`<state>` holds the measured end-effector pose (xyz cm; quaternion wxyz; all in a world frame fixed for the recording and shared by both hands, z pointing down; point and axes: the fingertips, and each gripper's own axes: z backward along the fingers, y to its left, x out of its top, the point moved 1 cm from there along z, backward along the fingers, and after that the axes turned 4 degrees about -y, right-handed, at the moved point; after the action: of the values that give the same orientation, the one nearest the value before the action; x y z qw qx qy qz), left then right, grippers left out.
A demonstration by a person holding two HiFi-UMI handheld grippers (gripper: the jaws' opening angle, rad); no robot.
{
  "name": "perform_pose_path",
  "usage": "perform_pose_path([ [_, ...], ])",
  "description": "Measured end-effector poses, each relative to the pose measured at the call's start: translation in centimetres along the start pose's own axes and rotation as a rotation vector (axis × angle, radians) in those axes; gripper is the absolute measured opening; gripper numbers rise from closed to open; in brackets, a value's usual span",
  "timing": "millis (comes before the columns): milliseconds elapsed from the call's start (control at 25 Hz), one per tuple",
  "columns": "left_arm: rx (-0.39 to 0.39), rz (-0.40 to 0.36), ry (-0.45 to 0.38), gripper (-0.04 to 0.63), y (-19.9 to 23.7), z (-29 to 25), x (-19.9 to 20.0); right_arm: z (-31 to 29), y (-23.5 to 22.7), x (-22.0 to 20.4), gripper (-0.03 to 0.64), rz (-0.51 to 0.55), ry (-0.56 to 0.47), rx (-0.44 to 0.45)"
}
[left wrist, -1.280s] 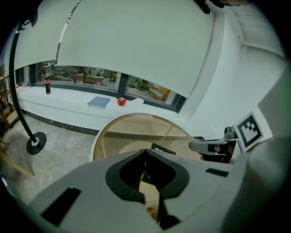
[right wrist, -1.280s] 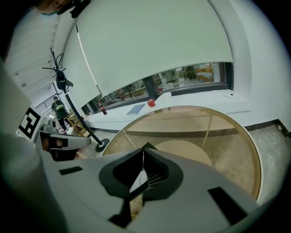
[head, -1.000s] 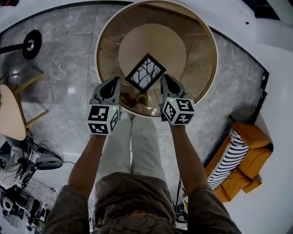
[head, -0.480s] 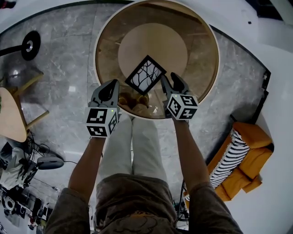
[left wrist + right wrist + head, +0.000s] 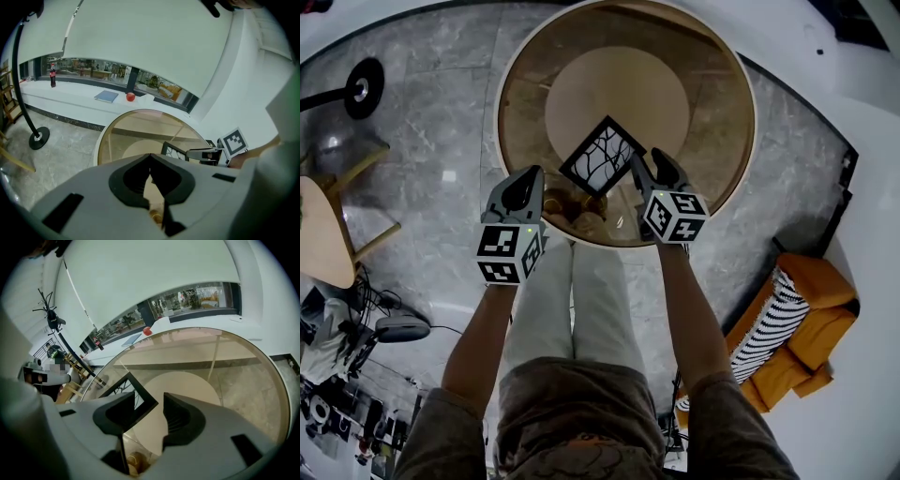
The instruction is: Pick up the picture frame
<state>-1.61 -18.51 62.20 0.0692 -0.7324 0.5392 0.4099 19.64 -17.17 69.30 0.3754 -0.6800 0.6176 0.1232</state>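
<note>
The right gripper (image 5: 645, 161) has gone forward since a second ago, from just short of the frame (image 5: 602, 157) to its right corner; the left gripper (image 5: 529, 174) has barely shifted. The frame sits slightly farther up the head view than before.

In the right gripper view the jaws of the right gripper (image 5: 149, 401) stand moderately apart. The frame (image 5: 140, 397) reaches into the gap from the left-hand jaw's side, its black corner lying between the two jaws. The far jaw is clear of it; whether the near jaw touches it I cannot tell.

In the left gripper view the jaws of the left gripper (image 5: 150, 157) are closed tip to tip, with nothing between them. The frame (image 5: 174, 151) shows beyond them, to the right.

The frame is on the round glass bench (image 5: 717, 173), near the edge closest to the person and turned cornerwise, between the two grippers. The left gripper hangs over the bench rim, apart from the frame.

A bottle (image 5: 53, 75), a blue book (image 5: 106, 96) and a red ball-like thing (image 5: 130, 97) stand on a white ledge beyond the bench (image 5: 126, 126). An orange seat (image 5: 797, 328) is on the floor to the right.
</note>
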Motion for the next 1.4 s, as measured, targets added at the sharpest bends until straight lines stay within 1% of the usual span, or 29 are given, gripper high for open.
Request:
perform_pose_path([
  [320, 0.008, 0.011, 0.005, 0.018, 0.2, 0.2, -0.6, -0.5, 0.5, -1.0, 0.192, 0.003, 0.028, 0.009],
  [720, 0.020, 0.025, 0.007, 0.017, 1.0, 0.5, -1.0, -0.6, 0.7, -0.9, 0.192, -0.010, 0.020, 0.001],
  [1080, 0.029, 0.027, 0.006, 0.018, 0.2, -0.2, -0.6, -0.6, 2.0, -0.8, 0.192, -0.011, 0.022, 0.043],
  [1240, 0.033, 0.034, 0.006, 0.017, 1.7, 0.5, -1.3, -1.4, 4.4, -1.6, 0.193, -0.013, 0.025, 0.059],
  [1400, 0.041, 0.043, 0.005, 0.017, 2.5, 0.9, -1.6, -1.7, 5.8, -2.2, 0.193, -0.011, 0.034, 0.072],
])
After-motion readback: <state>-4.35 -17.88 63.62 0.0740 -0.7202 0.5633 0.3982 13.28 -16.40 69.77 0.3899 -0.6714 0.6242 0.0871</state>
